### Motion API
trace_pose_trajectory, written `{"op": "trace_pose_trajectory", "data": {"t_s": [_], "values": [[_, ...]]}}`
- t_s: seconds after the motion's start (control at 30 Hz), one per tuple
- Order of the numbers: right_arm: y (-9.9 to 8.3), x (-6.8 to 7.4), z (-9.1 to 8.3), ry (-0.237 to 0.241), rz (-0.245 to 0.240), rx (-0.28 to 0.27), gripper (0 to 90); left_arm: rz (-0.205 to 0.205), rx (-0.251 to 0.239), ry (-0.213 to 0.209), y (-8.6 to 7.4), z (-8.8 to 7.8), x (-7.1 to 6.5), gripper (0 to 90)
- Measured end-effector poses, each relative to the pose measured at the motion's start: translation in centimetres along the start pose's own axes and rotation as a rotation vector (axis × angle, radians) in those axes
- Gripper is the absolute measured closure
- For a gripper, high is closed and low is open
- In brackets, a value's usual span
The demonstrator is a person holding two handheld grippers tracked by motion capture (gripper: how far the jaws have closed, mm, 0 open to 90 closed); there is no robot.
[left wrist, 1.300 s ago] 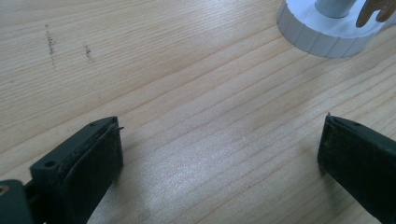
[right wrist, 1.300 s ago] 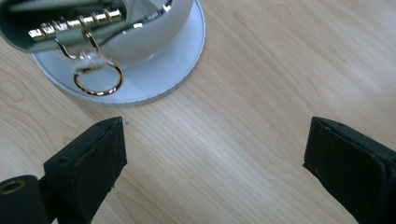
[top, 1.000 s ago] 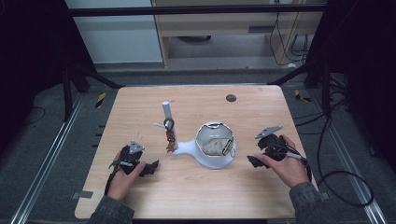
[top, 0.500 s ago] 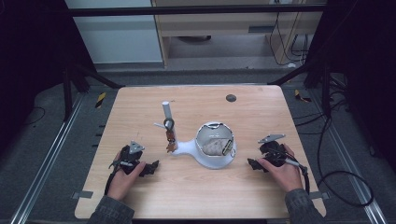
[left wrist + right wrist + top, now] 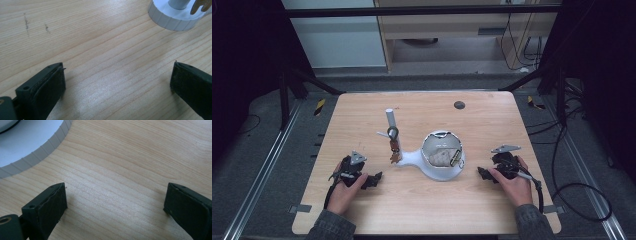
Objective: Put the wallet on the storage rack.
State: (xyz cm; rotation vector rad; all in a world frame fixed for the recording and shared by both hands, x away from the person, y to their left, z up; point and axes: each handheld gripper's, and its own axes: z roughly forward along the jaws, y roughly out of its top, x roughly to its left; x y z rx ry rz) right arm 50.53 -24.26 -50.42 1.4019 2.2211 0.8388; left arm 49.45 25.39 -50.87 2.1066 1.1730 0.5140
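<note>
Resting our hands on the wood bench (image 5: 362, 115), we see a white holder (image 5: 439, 165) w/ a round base in the middle, and crumpled stuff (image 5: 442, 156) sits inside it. A thin white arm runs from it to the left, where a little stand w/ a post (image 5: 390, 120) holds small brown bits (image 5: 394, 152). Our left gripper (image 5: 371, 180) lies near the front left, jaws spread wide, nothing btwn them, just bare wood. Our right gripper (image 5: 484, 174) lies just beside the holder's right side; its jaws have just been opening a bit more & nothing is btwn them either. Both point toward the holder.
</note>
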Motion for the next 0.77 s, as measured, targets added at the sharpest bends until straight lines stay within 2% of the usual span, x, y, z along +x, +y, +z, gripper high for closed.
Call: {"op": "trace_pose_trajectory", "data": {"t_s": [0.23,0.33,0.47,0.53,0.77], "values": [[-0.22,0.11,0.15,0.001,0.005,-0.018,1.6,0.0,0.0,0.0,0.0,0.0,0.0,0.0],[-0.67,0.2,0.24,-0.01,0.008,-0.059,0.9,0.0,0.0,0.0,0.0,0.0,0.0,0.0],[-0.87,0.31,0.27,-0.014,0.017,-0.076,0.1,0.0,0.0,0.0,0.0,0.0,0.0,0.0],[-0.85,0.45,0.3,-0.019,0.032,-0.077,0.1,0.0,0.0,0.0,0.0,0.0,0.0,0.0],[-0.87,0.52,0.28,-0.024,0.038,-0.079,0.2,0.0,0.0,0.0,0.01,0.01,0.01,0.0]]}}
